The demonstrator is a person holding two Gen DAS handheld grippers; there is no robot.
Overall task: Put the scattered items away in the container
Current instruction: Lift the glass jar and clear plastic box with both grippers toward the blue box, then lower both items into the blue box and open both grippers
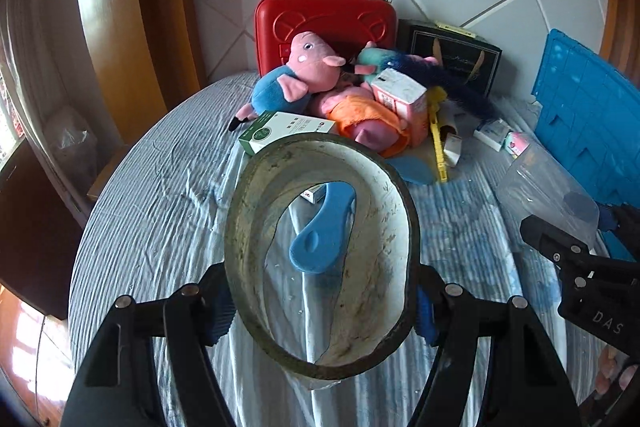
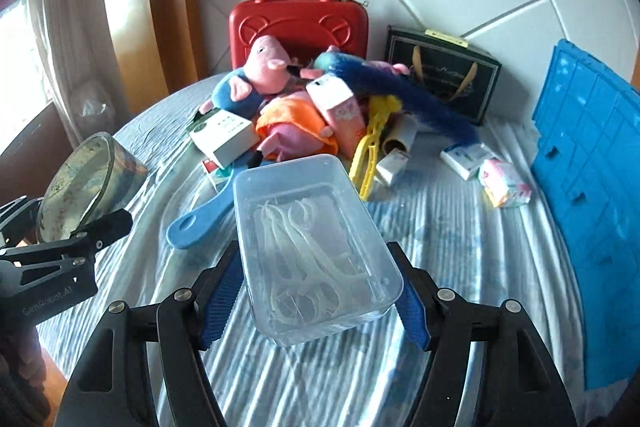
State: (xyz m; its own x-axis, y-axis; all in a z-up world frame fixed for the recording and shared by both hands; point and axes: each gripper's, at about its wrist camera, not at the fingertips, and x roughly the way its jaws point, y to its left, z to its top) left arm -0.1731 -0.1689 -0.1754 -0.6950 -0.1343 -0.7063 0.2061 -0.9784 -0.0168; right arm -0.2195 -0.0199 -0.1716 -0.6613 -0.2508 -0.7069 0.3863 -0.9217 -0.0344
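Note:
My left gripper [image 1: 322, 311] is shut on a dirty roll of tape [image 1: 320, 255], held above the striped cloth; it also shows in the right wrist view [image 2: 80, 183]. My right gripper [image 2: 316, 303] is shut on a clear plastic box [image 2: 312, 247] that holds white floss picks; the box also shows in the left wrist view [image 1: 548, 199]. A blue crate [image 2: 592, 195] stands at the right. A pile lies at the back: pig plush toys [image 2: 256, 75], a pink carton [image 2: 340, 111], a white-green box [image 2: 224, 135], a yellow clip [image 2: 368, 155] and a blue brush [image 2: 200, 219].
A red case [image 2: 300, 23] and a dark gift box [image 2: 444, 83] stand against the tiled wall. Small packets [image 2: 504, 183] lie near the crate. Curtains and a wooden frame are at the left.

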